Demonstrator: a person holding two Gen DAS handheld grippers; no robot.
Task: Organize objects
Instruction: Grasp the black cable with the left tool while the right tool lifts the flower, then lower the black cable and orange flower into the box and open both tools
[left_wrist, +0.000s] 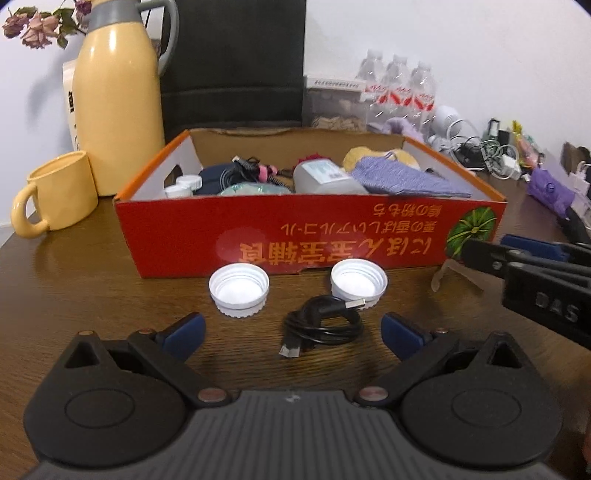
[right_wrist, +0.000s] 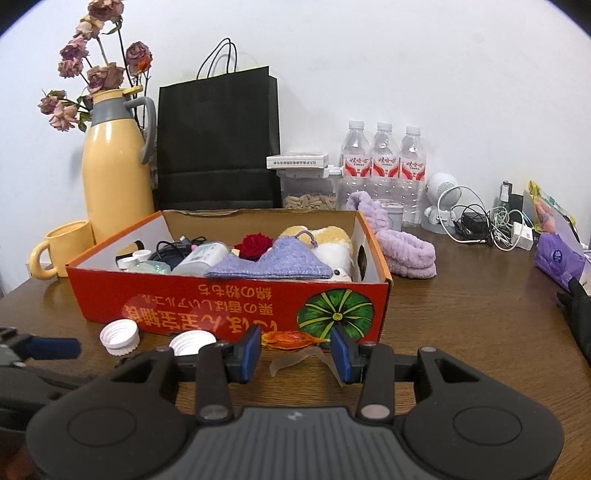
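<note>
Left wrist view: two white caps (left_wrist: 238, 295) and one coiled black cable (left_wrist: 322, 325) are seen before the red box (left_wrist: 295, 229) on the worktop (left_wrist: 92, 295); left gripper (left_wrist: 291, 332) jaws released. Right gripper (right_wrist: 295, 354) jaws stand parted around an orange wrapper (right_wrist: 291, 339), ungripped.

I see a wooden table (left_wrist: 92, 288) with a glossy brown grain. The red box (left_wrist: 295, 236) looks like printed cardboard with a slight sheen. Two white bottle caps (left_wrist: 239, 291) are ribbed plastic. The black USB cable (left_wrist: 321, 325) is smooth rubbery plastic. The yellow jug (right_wrist: 114, 184) and mug (left_wrist: 55, 195) shine glossy. A lilac knitted pouch (right_wrist: 273, 264) is rough yarn; the black bag (right_wrist: 218, 140) is matt paper.
</note>
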